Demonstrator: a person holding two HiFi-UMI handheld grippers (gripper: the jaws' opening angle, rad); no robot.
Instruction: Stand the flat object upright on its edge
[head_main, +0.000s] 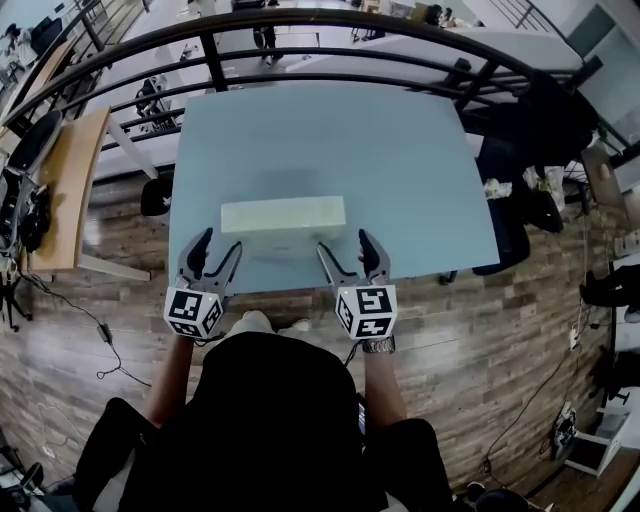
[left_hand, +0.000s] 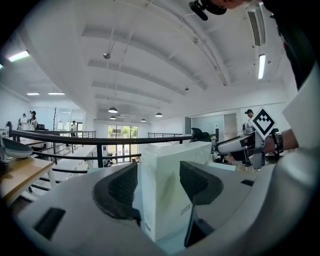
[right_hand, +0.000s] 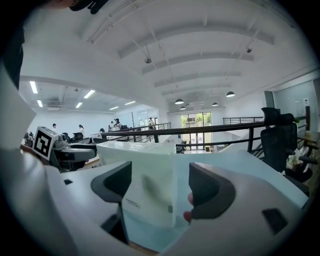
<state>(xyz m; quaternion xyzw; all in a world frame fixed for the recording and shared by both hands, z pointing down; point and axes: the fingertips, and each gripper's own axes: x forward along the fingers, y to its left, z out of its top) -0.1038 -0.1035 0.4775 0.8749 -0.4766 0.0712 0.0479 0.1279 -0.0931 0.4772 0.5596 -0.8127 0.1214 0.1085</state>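
On the pale blue table (head_main: 400, 150) the white box (head_main: 283, 215) sits near the lower edge of the tabletop, at the centre of the head view. It stands on one long narrow side. Its narrow top faces up, one broad face is turned toward the person, and its long axis runs left to right across the frame. The left gripper (head_main: 221, 244) is at the box's left end and the right gripper (head_main: 346, 245) at its right end. Both have their jaws apart, each straddling a near corner of the box. In the right gripper view a strip of table shows between the box and one pad.
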